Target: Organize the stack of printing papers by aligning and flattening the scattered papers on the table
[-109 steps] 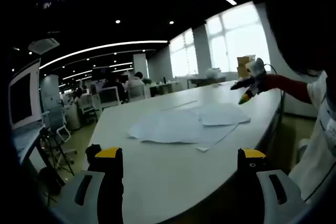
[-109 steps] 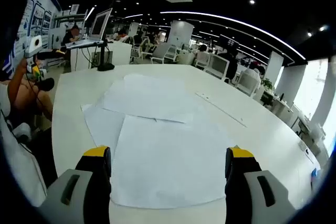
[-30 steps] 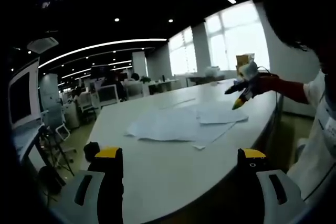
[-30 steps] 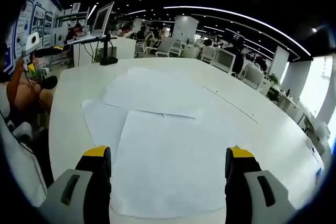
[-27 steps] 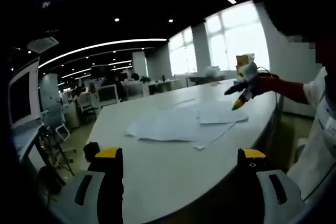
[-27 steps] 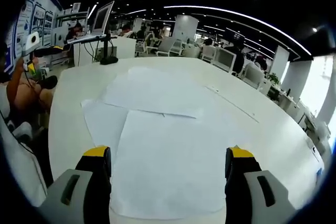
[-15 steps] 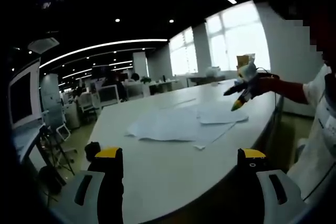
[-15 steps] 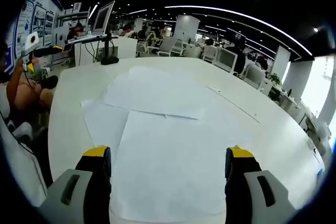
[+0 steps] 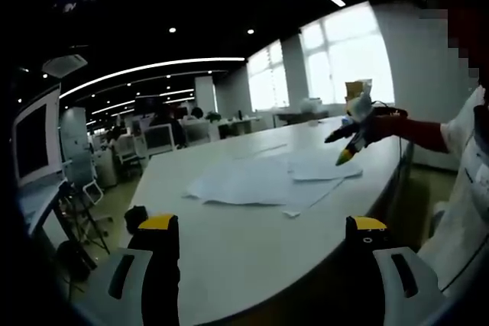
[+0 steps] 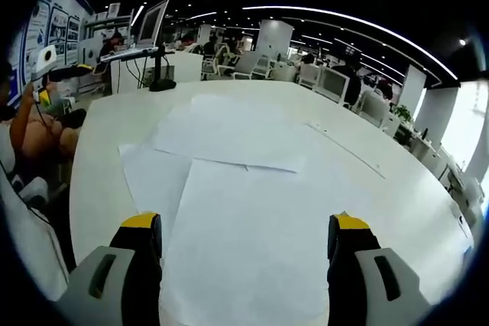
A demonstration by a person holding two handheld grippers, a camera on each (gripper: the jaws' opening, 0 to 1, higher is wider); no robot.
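Scattered papers [image 10: 237,211] overlap loosely on the white table [image 10: 99,188]. In the right gripper view, the right gripper [image 10: 244,246], jaws spread wide and holding nothing, hovers at lower centre with the nearest sheet between and ahead of its jaws. In the left gripper view, the left gripper [image 9: 263,234], likewise apart, stands well short of the papers [image 9: 267,181] at mid-frame; the right gripper [image 9: 350,143] appears at right above their far edge
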